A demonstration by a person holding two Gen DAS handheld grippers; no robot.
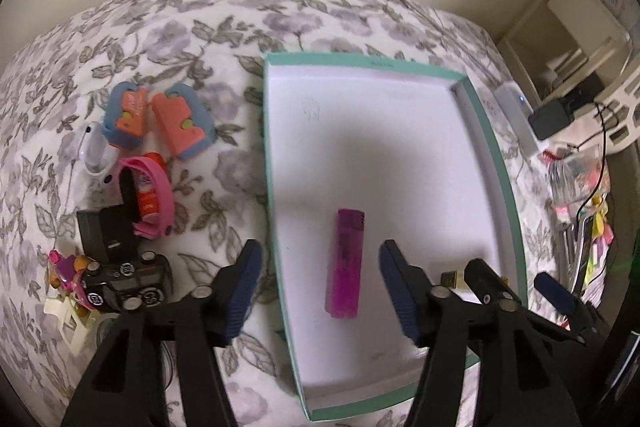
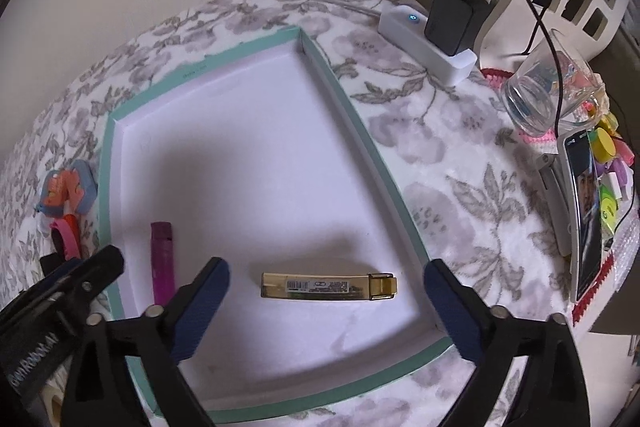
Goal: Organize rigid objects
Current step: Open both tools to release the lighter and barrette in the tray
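A pink lighter (image 1: pixel 345 263) lies flat in the box (image 1: pixel 498 155), right between the spread fingers of the left tool (image 1: pixel 320 287). That tool holds nothing. A gold lighter (image 2: pixel 329 285) lies flat in the same box, crosswise between the wide-open fingers of the right tool (image 2: pixel 326 311), which also holds nothing. The two lighters are apart, the pink one to the left of the gold one.

The box is white inside with a green rim and sits on a flowery bed (image 1: pixel 224 27).

Left of the left tool, outside the box, is a pile of small things: two orange and blue toys (image 1: pixel 160 117), a pink band (image 1: pixel 150 195), a black block (image 1: pixel 105 233) and a toy car (image 1: pixel 124 285).

Far right of the right tool are a white power strip (image 2: pixel 424 45) with a black plug (image 2: pixel 454 21), a glass cup (image 2: pixel 536 95) and a phone (image 2: pixel 586 215).
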